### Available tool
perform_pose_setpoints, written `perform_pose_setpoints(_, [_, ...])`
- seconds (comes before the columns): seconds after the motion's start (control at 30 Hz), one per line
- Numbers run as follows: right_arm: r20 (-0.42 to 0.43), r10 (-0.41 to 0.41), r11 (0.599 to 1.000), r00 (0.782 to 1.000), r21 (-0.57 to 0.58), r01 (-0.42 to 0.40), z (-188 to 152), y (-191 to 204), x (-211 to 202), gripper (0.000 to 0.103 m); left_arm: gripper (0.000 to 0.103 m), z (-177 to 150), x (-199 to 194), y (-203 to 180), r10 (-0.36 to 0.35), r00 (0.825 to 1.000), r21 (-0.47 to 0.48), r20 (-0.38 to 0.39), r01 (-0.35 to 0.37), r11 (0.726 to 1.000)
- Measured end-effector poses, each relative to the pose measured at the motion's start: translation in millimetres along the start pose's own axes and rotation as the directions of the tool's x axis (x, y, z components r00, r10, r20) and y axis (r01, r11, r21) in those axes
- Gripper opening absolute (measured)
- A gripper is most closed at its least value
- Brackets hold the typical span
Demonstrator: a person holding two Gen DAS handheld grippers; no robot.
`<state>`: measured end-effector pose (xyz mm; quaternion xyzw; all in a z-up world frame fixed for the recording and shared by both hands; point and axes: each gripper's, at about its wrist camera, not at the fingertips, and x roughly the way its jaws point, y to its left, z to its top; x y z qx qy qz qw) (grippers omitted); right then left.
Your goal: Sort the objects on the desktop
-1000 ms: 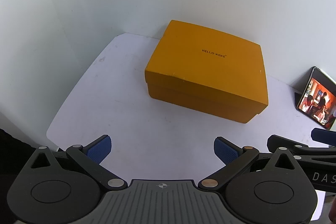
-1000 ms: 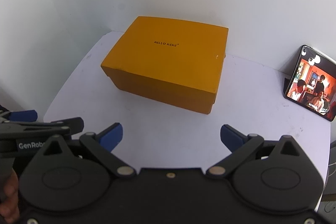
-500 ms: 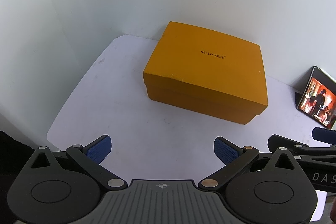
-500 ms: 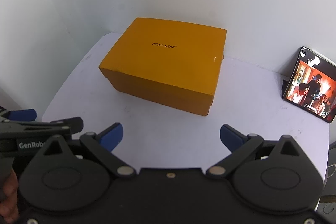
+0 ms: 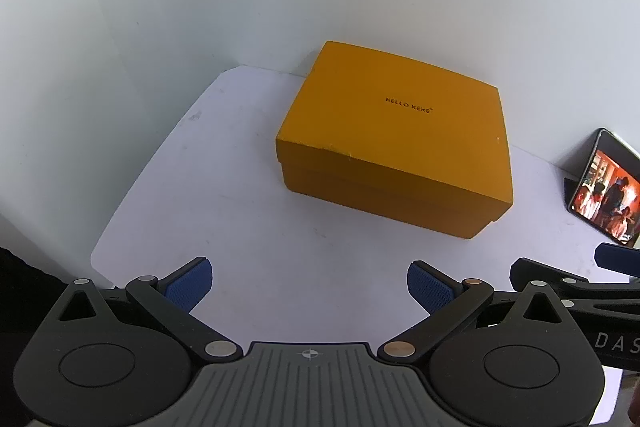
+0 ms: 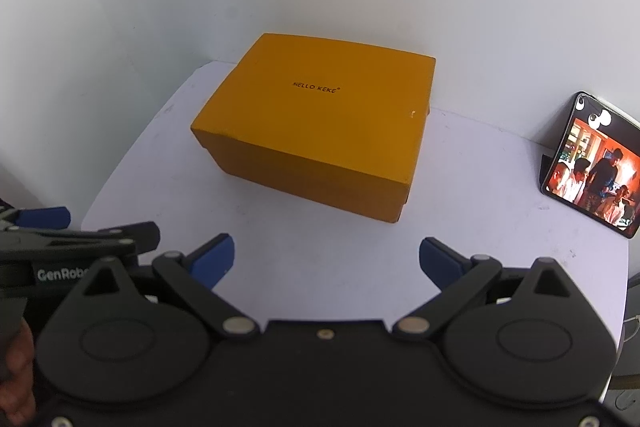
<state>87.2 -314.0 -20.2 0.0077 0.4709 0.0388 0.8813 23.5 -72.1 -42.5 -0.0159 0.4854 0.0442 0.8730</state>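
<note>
An orange lidded box [image 5: 396,139] marked "HELLO KEKE" sits shut on the white table [image 5: 224,211], near the back wall. In the right wrist view the same box [image 6: 320,123] lies straight ahead. My left gripper [image 5: 310,287] hovers over the table's front part, open, nothing between its blue pads. My right gripper [image 6: 326,261] is open too and empty, a short way in front of the box. Each gripper shows at the edge of the other's view: the right gripper [image 5: 576,283] and the left gripper [image 6: 80,239].
A phone [image 6: 592,163] with a bright video on its screen leans on a stand at the right, against the wall; the phone [image 5: 604,187] shows in the left wrist view as well. White walls close the back and left. A hand [image 6: 16,379] holds the left gripper.
Both grippers have drifted slightly, so the box sits a little lower and more to the left in each view. Jaws stay open; the box has not moved.
</note>
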Motion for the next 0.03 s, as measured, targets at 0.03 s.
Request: perform_pose_setpoints(0.03, [0.000,0.001,1.000,1.000,0.001,-0.001,0.2,-0.2,0.2,0.100,0.103,0.3,-0.3,-0.3,0.001,1.000,0.002,0.002,-0.001,1.000])
